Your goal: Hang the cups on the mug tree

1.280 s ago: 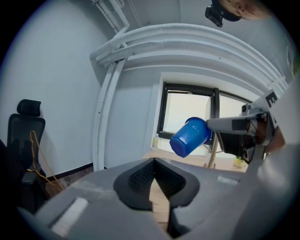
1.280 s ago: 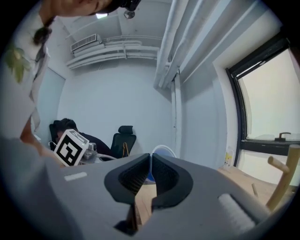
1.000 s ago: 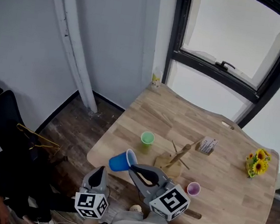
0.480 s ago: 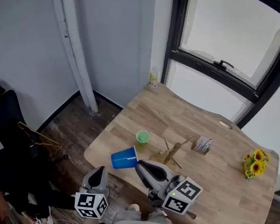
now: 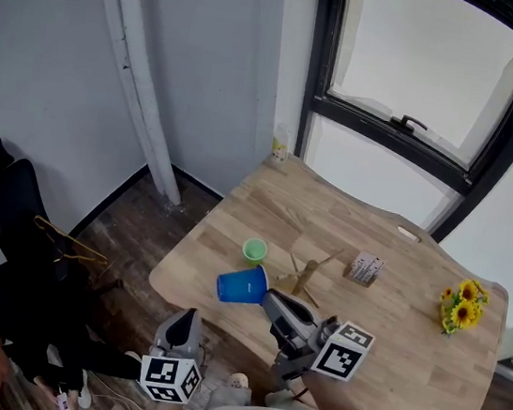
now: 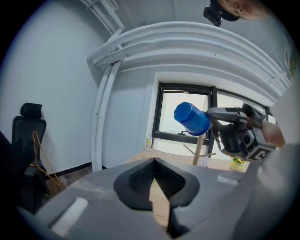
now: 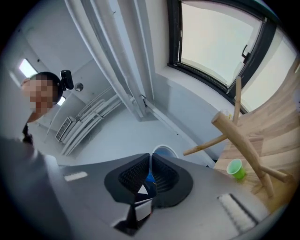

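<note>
Sideways, the right gripper (image 5: pixel 268 298) pinches a blue plastic cup (image 5: pixel 242 283) by its rim (left gripper (image 5: pixel 186 316): jaws pressed together).

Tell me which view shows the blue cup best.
Left gripper view: the whole cup shows side-on, large. Head view shows it small; right gripper view shows only its rim past the jaws.

Office: wooden desk (image 5: pixel 330 221), black chair (image 5: pixel 3 203)

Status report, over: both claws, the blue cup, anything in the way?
Right claw shut on blue cup rim, cup tipped sideways. Left claw shut, empty. Mug tree bare; green cup stands beside it, not between.
</note>
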Motion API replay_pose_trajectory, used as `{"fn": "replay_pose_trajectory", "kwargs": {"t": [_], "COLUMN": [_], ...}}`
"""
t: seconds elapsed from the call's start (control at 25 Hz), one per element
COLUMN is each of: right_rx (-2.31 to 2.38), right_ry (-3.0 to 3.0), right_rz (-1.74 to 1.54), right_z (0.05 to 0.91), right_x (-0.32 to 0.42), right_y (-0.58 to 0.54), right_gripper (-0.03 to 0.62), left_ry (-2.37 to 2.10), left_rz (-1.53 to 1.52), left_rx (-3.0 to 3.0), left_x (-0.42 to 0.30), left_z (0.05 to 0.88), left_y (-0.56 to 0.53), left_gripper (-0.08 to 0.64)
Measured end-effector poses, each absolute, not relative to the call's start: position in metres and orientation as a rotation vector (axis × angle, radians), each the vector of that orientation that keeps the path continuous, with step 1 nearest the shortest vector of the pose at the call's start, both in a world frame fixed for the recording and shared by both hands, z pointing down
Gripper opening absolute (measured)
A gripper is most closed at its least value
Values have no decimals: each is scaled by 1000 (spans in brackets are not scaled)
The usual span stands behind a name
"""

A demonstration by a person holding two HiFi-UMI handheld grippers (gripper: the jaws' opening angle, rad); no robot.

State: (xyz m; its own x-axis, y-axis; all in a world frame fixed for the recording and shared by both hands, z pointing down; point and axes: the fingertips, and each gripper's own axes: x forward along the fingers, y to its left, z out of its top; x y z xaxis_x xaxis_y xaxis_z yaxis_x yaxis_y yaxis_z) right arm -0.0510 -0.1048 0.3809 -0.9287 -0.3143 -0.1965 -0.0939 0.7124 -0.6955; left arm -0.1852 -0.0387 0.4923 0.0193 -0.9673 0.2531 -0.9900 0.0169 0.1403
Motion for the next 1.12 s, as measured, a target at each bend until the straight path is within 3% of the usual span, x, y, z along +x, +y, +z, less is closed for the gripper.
{"fn": "replay_pose_trajectory", "kwargs": {"t": [1.12], "right_rx": [-557], "right_ry": [2472], "right_rz": [-1222], "right_z": [425], "right_x": [12], "right_y": [-149], "right_gripper": [20], "left_ry": [-2000], "left_rz": [147], "left_rx": [2017], "left_x": [-145], "left_z": [495], "left_y": [-33], "left_gripper": [5]}}
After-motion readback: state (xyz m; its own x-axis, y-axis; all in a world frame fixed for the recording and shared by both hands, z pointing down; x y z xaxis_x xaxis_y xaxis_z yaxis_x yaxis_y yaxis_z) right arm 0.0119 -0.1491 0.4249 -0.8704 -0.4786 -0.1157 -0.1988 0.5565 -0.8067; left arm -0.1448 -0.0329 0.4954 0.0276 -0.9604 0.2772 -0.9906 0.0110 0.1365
